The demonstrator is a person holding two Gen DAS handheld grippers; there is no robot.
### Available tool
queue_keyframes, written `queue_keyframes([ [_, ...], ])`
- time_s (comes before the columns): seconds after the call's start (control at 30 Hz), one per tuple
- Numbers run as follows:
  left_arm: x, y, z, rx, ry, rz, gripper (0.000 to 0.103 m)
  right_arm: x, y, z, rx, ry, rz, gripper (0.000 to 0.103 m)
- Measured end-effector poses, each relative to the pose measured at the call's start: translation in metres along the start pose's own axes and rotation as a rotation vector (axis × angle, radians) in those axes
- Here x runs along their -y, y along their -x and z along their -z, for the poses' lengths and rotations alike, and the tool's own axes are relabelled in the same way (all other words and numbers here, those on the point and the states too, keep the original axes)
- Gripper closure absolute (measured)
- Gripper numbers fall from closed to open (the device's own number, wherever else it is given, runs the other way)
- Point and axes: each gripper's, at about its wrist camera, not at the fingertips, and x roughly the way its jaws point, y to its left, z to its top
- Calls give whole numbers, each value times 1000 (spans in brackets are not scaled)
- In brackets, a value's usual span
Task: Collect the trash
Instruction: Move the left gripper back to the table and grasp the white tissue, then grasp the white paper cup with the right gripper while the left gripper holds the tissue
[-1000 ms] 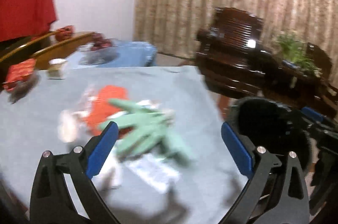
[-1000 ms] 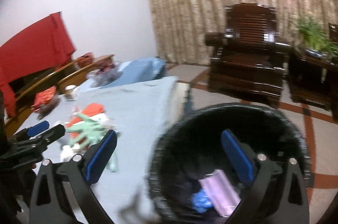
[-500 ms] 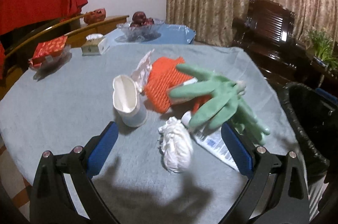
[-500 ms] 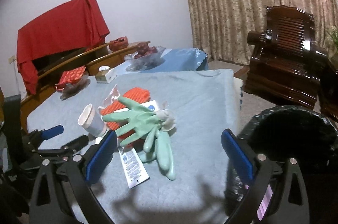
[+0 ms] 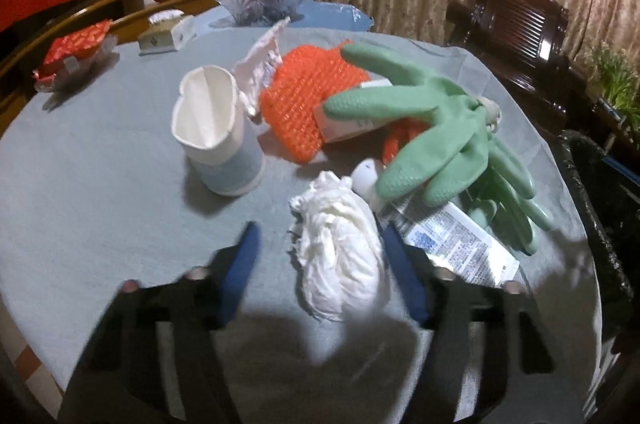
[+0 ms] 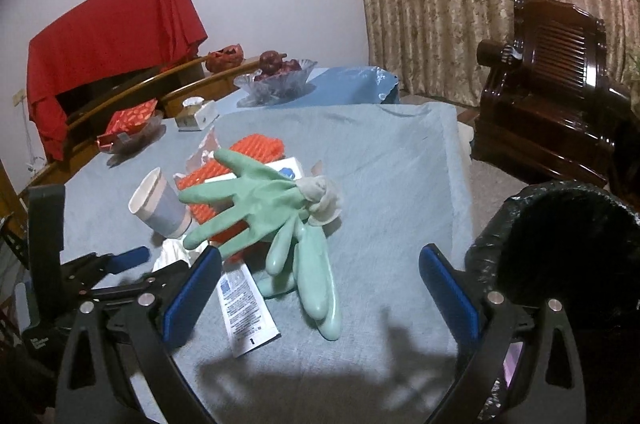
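Note:
A pile of trash lies on the grey-blue tablecloth point(image 5: 100, 183): a crumpled white tissue point(image 5: 340, 248), a paper cup point(image 5: 216, 135) on its side, an orange foam net point(image 5: 308, 95), green rubber gloves point(image 5: 440, 135), a squeezed tube point(image 5: 452, 240) and a small box point(image 6: 280, 169). My left gripper point(image 5: 324, 264) is open, its jaws around the tissue, the right jaw close against it. My right gripper point(image 6: 320, 288) is open and empty above the table, just in front of the gloves point(image 6: 280, 216). A black lined trash bin point(image 6: 560, 248) stands at the right.
A glass fruit bowl point(image 6: 276, 75), a tissue box point(image 6: 196, 113) and a red packet in a dish point(image 6: 128, 127) sit at the table's far side. A dark wooden armchair point(image 6: 560, 83) stands right of the table. A red cloth point(image 6: 112, 31) hangs at the back left.
Both grippers swung from the bin toward the trash pile. My left gripper has moved in on the tissue and its jaws have narrowed around it.

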Motion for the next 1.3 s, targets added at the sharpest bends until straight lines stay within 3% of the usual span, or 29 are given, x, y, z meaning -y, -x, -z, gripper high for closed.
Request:
queue_keyframes([
  [0.07, 0, -2, 1, -7, 4, 28, 74, -4, -2, 2, -3, 6, -3, 6],
  [0.23, 2, 2, 3, 2, 14, 44, 81, -13, -7, 5, -14, 16, -15, 6],
  [0.53, -10, 47, 1, 82, 29, 36, 82, -32, -6, 0, 1, 39, -47, 6],
  [0.87, -52, 93, 0, 153, 77, -44, 82, -81, -16, -7, 15, 90, -124, 6],
  [1.3, -120, 89, -7, 170, 152, -163, 82, -154, -66, -14, 1, 147, -183, 10],
])
